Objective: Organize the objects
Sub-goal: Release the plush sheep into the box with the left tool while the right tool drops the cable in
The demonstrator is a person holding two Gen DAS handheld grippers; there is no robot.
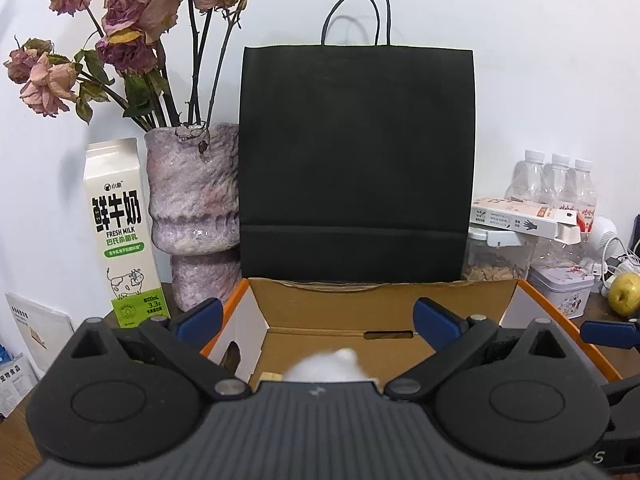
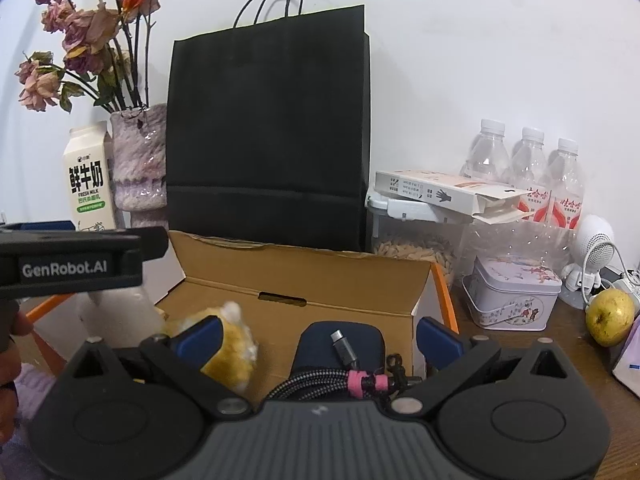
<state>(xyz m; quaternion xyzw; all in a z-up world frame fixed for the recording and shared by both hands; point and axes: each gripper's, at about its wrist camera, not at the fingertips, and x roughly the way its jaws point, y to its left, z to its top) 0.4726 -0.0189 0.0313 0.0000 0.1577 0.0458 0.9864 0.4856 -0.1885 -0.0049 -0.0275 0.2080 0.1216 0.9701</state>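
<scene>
An open cardboard box (image 1: 352, 304) with orange edges stands in front of both grippers. My left gripper (image 1: 318, 320) hovers open over the box's near end, with a white fluffy thing (image 1: 334, 366) lying below it, not touched. My right gripper (image 2: 319, 338) is open too. Between and below its fingers, inside the box (image 2: 304, 276), lie a dark blue pouch (image 2: 320, 344) and a braided cable (image 2: 316, 380) with a pink tie. A yellow and white plush toy (image 2: 236, 360) lies behind its left finger. One finger of the left gripper (image 2: 152, 242) shows above the box's left side.
A tall black paper bag (image 1: 356, 160) stands right behind the box. On the left are a vase of dried roses (image 1: 192, 208) and a milk carton (image 1: 120, 236). On the right are water bottles (image 2: 524, 168), a clear container (image 2: 416, 240), a tin (image 2: 512, 296) and a yellow-green fruit (image 2: 610, 316).
</scene>
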